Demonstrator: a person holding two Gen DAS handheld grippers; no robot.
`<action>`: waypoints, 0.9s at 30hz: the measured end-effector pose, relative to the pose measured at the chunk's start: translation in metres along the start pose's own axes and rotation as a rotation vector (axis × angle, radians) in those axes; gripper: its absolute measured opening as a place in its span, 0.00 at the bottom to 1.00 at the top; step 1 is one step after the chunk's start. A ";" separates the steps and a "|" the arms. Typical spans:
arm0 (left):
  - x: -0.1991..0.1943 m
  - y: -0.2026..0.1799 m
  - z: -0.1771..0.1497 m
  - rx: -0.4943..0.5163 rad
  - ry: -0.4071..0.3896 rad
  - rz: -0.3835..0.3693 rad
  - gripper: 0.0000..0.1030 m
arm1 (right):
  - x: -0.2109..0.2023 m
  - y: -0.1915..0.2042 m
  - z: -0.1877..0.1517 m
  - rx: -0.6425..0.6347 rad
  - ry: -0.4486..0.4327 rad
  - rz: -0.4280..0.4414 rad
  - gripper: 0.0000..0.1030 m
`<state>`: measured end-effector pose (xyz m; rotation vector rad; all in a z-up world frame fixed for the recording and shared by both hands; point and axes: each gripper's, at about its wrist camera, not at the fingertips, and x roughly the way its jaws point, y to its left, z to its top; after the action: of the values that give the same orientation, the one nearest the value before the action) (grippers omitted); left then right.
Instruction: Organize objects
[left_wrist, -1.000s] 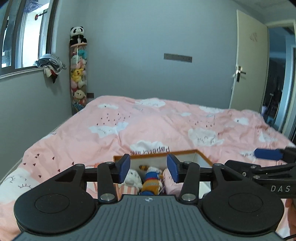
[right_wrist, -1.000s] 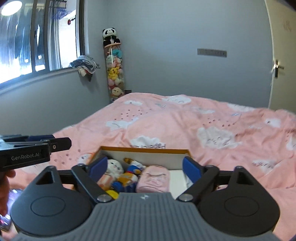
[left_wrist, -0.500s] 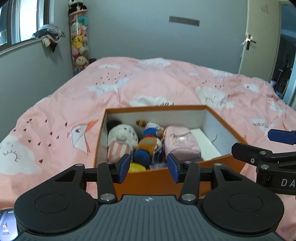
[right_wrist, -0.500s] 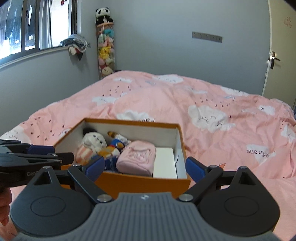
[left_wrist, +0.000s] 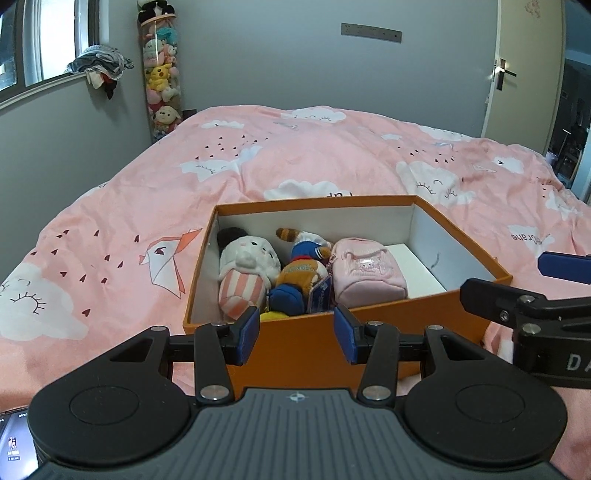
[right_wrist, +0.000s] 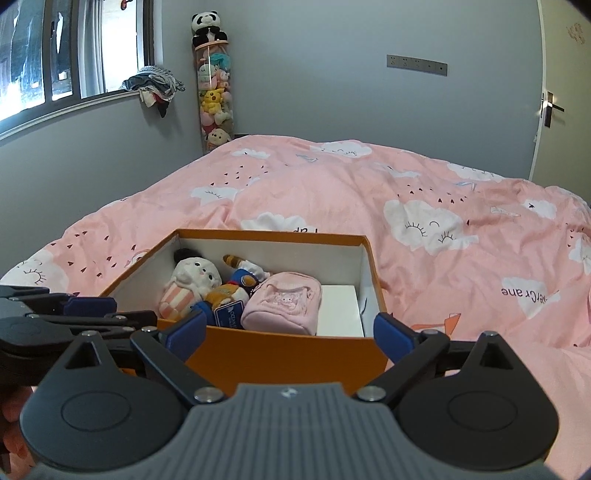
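An orange cardboard box (left_wrist: 436, 306) (right_wrist: 288, 356) sits open on the pink bed. Inside lie a white plush in a striped cup (left_wrist: 245, 266) (right_wrist: 186, 282), a brown plush in blue clothes (left_wrist: 301, 271) (right_wrist: 231, 291), and a pink pouch (left_wrist: 365, 271) (right_wrist: 282, 304). The box's right part shows bare white floor. My left gripper (left_wrist: 296, 334) hovers open before the box's near wall, nothing between its fingers. My right gripper (right_wrist: 290, 330) is open and its jaws are still widening, empty, in front of the same wall, right of the left one.
A pink cloud-print duvet (left_wrist: 314, 155) covers the bed around the box. A clear tube of plush toys (left_wrist: 162, 77) topped by a panda stands in the far corner. Clothes (left_wrist: 99, 68) lie on the window sill. A door (left_wrist: 521, 70) is at the right. A phone screen (left_wrist: 14, 443) shows bottom left.
Both grippers have sunk and tipped downward, bringing the whole box and its contents into view. The right gripper's fingers have spread a little wider. The left gripper's gap is unchanged.
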<state>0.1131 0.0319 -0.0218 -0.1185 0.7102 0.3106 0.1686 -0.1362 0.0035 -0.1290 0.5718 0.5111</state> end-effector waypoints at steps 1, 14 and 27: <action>-0.001 0.000 0.000 0.001 0.000 -0.003 0.53 | 0.000 0.000 0.000 0.002 0.003 0.000 0.95; 0.001 -0.002 -0.003 0.007 0.005 -0.002 0.53 | 0.006 0.000 -0.007 0.005 0.035 0.003 0.95; 0.011 -0.002 -0.007 0.002 0.034 -0.002 0.53 | 0.020 -0.004 -0.012 0.022 0.077 0.006 0.96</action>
<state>0.1173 0.0310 -0.0337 -0.1230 0.7440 0.3063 0.1794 -0.1342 -0.0172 -0.1263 0.6535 0.5071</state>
